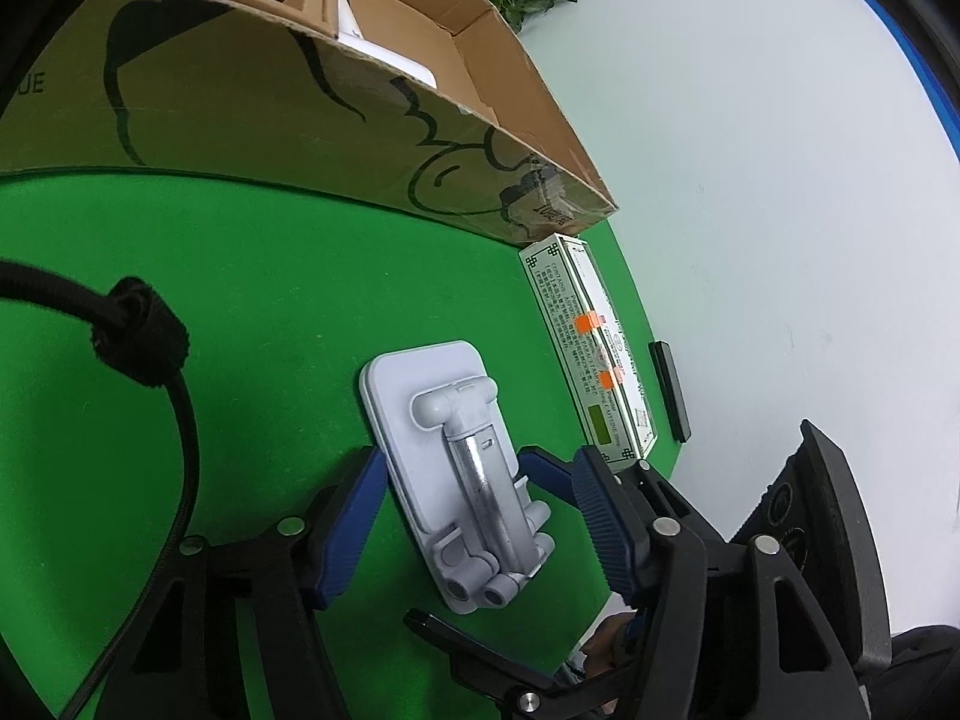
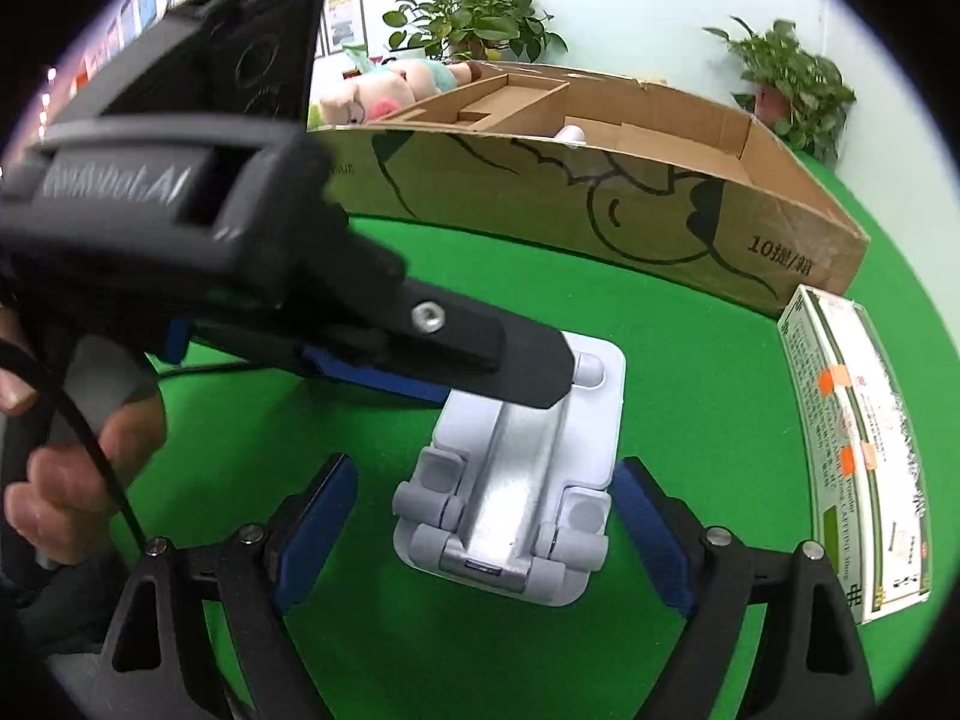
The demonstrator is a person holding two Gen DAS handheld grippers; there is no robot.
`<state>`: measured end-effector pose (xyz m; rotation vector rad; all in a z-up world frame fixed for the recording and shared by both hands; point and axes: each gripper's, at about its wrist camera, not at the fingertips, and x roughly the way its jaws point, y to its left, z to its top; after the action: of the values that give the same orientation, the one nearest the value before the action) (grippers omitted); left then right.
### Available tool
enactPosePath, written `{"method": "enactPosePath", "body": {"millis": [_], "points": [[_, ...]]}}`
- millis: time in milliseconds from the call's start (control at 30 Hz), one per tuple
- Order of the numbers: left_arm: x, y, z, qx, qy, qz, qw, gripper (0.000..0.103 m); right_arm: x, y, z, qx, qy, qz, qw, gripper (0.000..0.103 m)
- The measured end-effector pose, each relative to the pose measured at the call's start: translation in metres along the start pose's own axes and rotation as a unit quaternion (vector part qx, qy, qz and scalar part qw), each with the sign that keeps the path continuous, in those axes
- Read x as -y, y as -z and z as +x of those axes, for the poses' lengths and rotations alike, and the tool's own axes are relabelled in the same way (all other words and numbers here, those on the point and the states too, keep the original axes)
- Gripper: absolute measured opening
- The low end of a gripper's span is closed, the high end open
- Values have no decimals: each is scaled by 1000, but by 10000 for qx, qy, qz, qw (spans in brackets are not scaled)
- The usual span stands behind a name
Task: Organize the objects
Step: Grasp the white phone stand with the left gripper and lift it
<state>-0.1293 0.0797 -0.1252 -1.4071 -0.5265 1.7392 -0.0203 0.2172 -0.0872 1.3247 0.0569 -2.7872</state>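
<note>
A folded white phone stand point(image 1: 462, 474) with a silver arm lies flat on the green table top point(image 1: 240, 300); it also shows in the right wrist view point(image 2: 516, 492). My left gripper point(image 1: 480, 504) is open, its blue pads point(image 1: 354, 516) on either side of the stand; one pad is close to the stand's edge. My right gripper point(image 2: 486, 528) is open and straddles the stand's near end. The left gripper's body point(image 2: 240, 252) crosses the right wrist view above the stand.
An open cardboard box point(image 1: 336, 120) with inner dividers stands behind the stand point(image 2: 600, 204). A white medicine carton point(image 1: 594, 354) lies to the right of the stand point(image 2: 858, 468). A small black bar point(image 1: 672, 390) lies at the table's edge. Potted plants point(image 2: 474, 24) and a plush toy point(image 2: 384, 90) are behind the box.
</note>
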Motion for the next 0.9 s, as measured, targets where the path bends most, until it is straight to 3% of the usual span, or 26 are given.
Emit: {"method": "enactPosePath", "body": {"millis": [133, 333, 433, 467, 567, 900], "points": [[3, 4, 13, 14, -73, -51, 10000, 50, 2, 0, 4, -113, 253, 21, 9996, 73], [3, 2, 15, -21, -140, -136, 9998, 44, 5, -4, 5, -173, 278, 251, 9992, 71], [2, 1, 15, -17, -187, -187, 9996, 38, 11, -7, 4, -214, 106, 510, 9984, 71], [2, 0, 16, -34, -210, -210, 9996, 33, 15, -10, 4, -247, -52, 664, 9975, 71], [2, -3, 20, -95, -165, -275, 9994, 33, 26, -17, 4, -314, -568, 1091, 9919, 71], [19, -7, 20, -22, -141, -157, 9998, 25, 25, -17, 2, -188, -824, 1231, 9888, 70]]}}
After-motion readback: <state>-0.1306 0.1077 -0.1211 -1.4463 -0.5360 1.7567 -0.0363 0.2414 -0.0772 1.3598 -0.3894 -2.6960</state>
